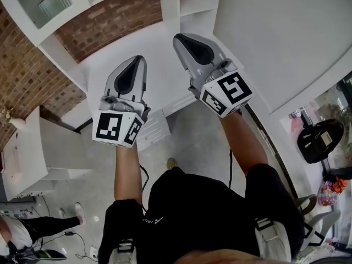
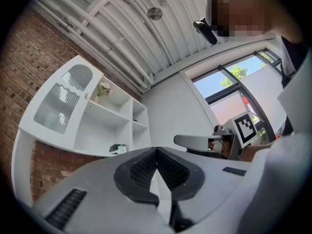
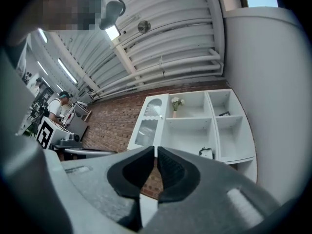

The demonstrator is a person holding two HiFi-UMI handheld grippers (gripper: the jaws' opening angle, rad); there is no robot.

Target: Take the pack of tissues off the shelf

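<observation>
The pack of tissues (image 2: 117, 148), small and dark-and-white, lies on the bottom shelf of a white shelf unit (image 2: 105, 126) against a brick wall. The right gripper view shows the pack (image 3: 206, 153) in the lower middle compartment of the shelf unit (image 3: 195, 123). Both grippers are held up side by side, well short of the shelf and apart from the pack. My left gripper (image 2: 156, 150) is shut with nothing between its jaws. My right gripper (image 3: 156, 149) is shut too, also empty. In the head view the left gripper (image 1: 140, 60) and right gripper (image 1: 179, 38) point at the shelf; the pack is hidden there.
A vase of flowers (image 3: 175, 104) stands in an upper compartment, beside a glass-fronted cabinet door (image 3: 148, 121). A small dark object (image 3: 224, 113) sits in the right column. A plain white wall (image 1: 275, 32) runs to the right. A person (image 3: 57, 106) stands far off at the left.
</observation>
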